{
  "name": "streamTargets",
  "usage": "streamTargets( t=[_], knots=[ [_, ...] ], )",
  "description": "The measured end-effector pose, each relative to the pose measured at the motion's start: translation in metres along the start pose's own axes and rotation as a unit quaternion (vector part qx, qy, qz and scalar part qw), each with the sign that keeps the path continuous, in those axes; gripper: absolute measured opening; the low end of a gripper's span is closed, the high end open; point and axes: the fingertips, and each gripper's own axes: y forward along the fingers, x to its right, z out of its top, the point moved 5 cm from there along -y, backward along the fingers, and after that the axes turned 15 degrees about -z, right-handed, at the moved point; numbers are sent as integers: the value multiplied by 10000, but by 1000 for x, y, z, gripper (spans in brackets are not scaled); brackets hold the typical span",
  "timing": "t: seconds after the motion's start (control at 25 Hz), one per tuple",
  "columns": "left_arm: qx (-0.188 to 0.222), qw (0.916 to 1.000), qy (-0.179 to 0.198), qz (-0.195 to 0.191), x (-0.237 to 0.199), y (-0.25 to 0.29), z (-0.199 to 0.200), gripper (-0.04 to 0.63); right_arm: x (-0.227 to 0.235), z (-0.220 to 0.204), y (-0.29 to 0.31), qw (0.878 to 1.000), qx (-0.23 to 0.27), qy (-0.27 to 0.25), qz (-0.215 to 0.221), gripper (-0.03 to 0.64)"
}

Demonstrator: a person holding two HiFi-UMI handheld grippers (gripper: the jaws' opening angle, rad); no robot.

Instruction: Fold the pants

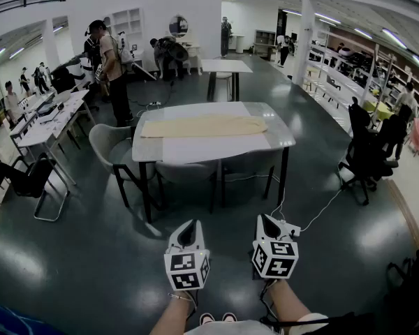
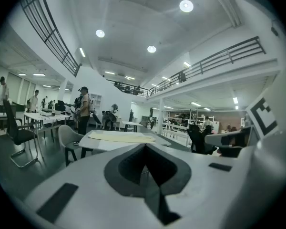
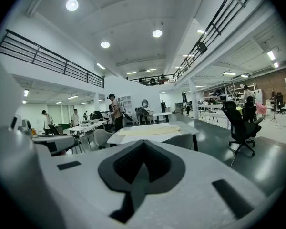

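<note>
Tabletop (image 1: 265, 142) ahead bears pants (image 1: 203, 125); left hand-held gripper (image 1: 188, 229) and right hand-held gripper (image 1: 267, 223) are closed, empty.

The pants (image 1: 203, 125) are pale cream, spread flat and lengthwise across the middle of the grey surface (image 1: 272, 142), with the wider end toward the right.

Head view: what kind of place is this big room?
Probably an open-plan lab or workshop hall: rows of work desks, storage shelving along the wall, and a railed mezzanine overhead.
</note>
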Motion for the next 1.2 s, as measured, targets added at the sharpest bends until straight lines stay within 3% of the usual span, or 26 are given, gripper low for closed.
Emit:
streamTargets(
  t=[0.72,1.2],
  knots=[
    [-75,9999,-57,38,-46,-6,-5,2,-24,-2,13,9996,-9,84,-253,-8],
    [-314,9995,-11,-3,-93,67,-18,2,-28,-11,107,9986,-262,308,-353,-8]
  ],
)
